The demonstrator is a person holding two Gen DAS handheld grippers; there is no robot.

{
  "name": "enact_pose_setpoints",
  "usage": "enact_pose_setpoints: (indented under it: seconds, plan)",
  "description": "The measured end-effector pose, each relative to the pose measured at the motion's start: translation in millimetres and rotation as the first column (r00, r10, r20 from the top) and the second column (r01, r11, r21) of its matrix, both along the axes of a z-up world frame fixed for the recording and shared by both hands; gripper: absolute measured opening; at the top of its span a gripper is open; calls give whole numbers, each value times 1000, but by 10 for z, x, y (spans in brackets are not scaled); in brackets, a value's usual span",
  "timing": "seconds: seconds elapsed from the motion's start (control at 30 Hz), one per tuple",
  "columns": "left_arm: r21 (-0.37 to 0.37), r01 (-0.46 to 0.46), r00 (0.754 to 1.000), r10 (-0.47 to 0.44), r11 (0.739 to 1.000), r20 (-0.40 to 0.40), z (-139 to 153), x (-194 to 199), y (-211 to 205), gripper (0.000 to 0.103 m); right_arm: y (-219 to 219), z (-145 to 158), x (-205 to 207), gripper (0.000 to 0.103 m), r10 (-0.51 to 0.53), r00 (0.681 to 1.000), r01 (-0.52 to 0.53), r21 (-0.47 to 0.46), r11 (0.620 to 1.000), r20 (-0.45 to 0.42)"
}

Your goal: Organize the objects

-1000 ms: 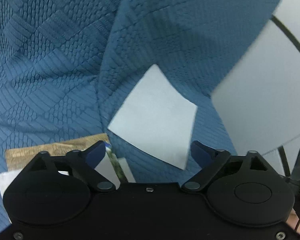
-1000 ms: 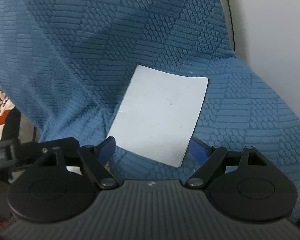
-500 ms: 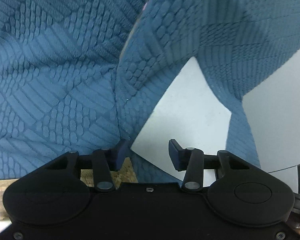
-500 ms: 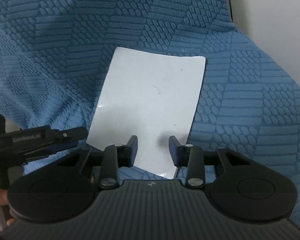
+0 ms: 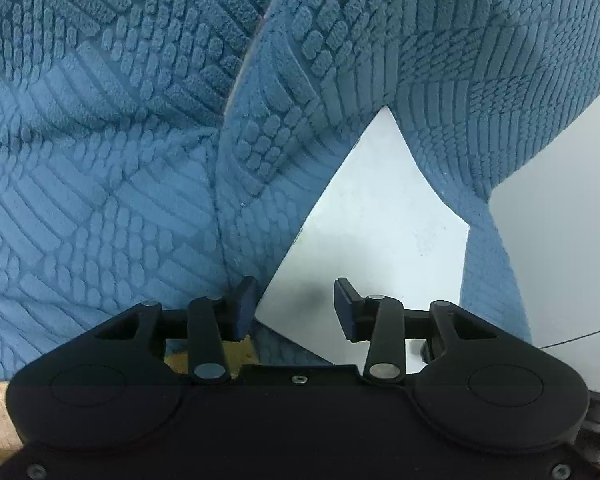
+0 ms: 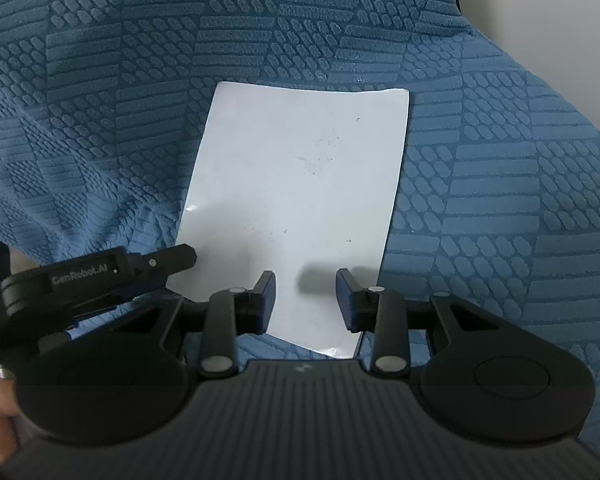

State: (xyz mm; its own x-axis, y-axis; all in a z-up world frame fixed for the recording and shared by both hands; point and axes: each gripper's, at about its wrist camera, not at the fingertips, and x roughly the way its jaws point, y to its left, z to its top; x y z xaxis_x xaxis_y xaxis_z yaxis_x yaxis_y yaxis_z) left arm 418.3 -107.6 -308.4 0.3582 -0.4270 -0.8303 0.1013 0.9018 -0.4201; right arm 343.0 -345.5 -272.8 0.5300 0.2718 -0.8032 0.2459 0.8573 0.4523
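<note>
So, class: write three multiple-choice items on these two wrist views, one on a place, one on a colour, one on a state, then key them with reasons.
1. Where does the white sheet lie?
A. on the textured cover
B. on a wooden shelf
C. inside a box

2. What colour is the cover?
A. red
B. blue
C. green

3. How does the right claw stand?
A. shut on the sheet
B. fully shut, empty
C. open, a gap between its fingers

Key: A, fabric shows around the sheet's edges; B, the fabric is blue in both views; C, the sheet shows between the separated fingers.
</note>
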Motion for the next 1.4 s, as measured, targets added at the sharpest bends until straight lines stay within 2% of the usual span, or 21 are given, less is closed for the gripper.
enact_pose_setpoints:
  seconds: [0.1,0.2,0.3,0.33,0.4,0.43,0.5,0.6,0.67,0.73,0.77,0.8,0.87,0.9,0.97,1.07,1.1,1.17,1.27,1.4]
  plan:
    - [-45,12,1000,-12,999,15,83,-19,34,39,-5,5,-6,35,-12,1000,12,-6,1000,5]
    - [-180,-16,1000,17,983,0,155,-35,169,38,-11,5,-7,35,-33,999,33,4,999,7]
    - [-367,-36,997,10,930,-72,107,-11,259,31,-27,0,-7,35,-60,998,60,36,998,4]
    - [-387,-43,996,9,921,-89,79,-1,259,30,-34,1,-10,35,-67,998,66,45,997,4]
    - [-360,-56,995,22,931,-99,30,9,233,27,-51,-9,-4,35,-82,997,81,65,995,2]
    - [-334,-64,994,31,940,-105,2,12,218,18,-61,-15,-5,35,-90,996,90,77,993,0]
    - [-317,-87,991,48,944,-129,-51,16,212,5,-84,-28,-9,35,-103,995,103,96,990,-5]
    - [-327,-135,986,93,935,-140,-58,-15,232,5,-136,-24,-14,38,-126,992,126,122,984,-9]
    - [-346,-152,984,108,926,-144,-22,-42,243,4,-180,1,-64,38,-151,988,150,174,973,-6]
    - [-352,-160,983,115,922,-145,36,-69,230,4,-224,47,-154,38,-178,984,169,263,950,10]
    - [-359,-165,982,119,919,-147,72,-86,221,4,-277,89,-235,38,-197,980,174,366,914,28]
    - [-370,-172,981,124,913,-150,91,-116,217,3,-277,89,-235,39,-197,980,174,366,914,28]
    - [-398,-185,979,135,899,-151,158,-161,217,2,-312,105,-336,42,-213,976,169,485,858,36]
    - [-401,-192,978,140,896,-157,183,-180,215,2,-315,101,-381,62,-213,977,165,533,830,30]
    - [-412,-213,973,152,886,-175,235,-240,265,2,-300,67,-454,87,-230,973,179,592,786,11]
    - [-430,-241,966,173,870,-192,286,-313,273,1,-264,-51,-488,87,-243,969,204,679,705,-39]
    - [-440,-254,963,181,861,-202,291,-320,275,1,-243,-134,-475,87,-257,964,226,715,662,-68]
    - [-464,-275,956,191,842,-221,313,-379,284,1,-201,-162,-463,87,-249,966,223,729,647,-74]
    - [-483,-290,952,197,826,-236,357,-455,378,1,-149,-187,-453,87,-244,967,219,740,636,-76]
    - [-505,-304,948,202,808,-247,397,-511,426,1,-150,-258,-503,86,-299,949,276,724,633,-100]
